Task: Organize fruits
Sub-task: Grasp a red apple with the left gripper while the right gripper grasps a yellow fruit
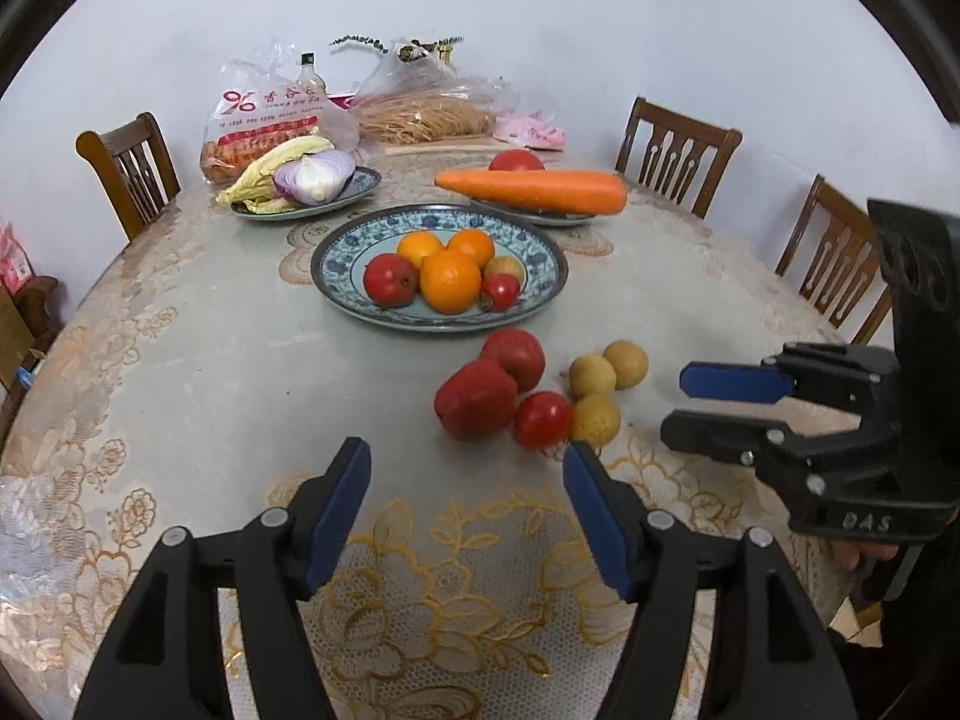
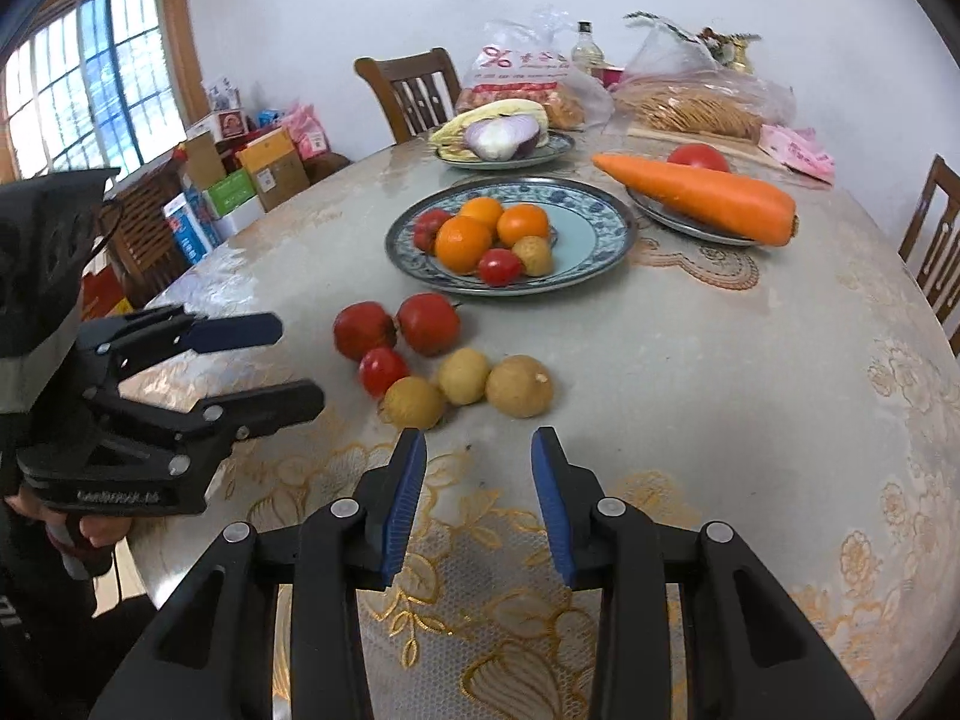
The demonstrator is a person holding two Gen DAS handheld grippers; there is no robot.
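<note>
- My left claw [image 1: 465, 459] hangs spread and empty over the bench [image 1: 210, 372]; my right claw [image 2: 479, 441] gapes narrower, empty
- Loose fruits [image 1: 477, 399] lie just ahead; others fill the patterned plate [image 1: 534, 252]

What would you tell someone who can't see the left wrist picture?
The open left gripper hovers over a lace-covered table near loose red and tan fruits, with a blue plate of oranges beyond. The right gripper reaches in from the right, empty.
</note>
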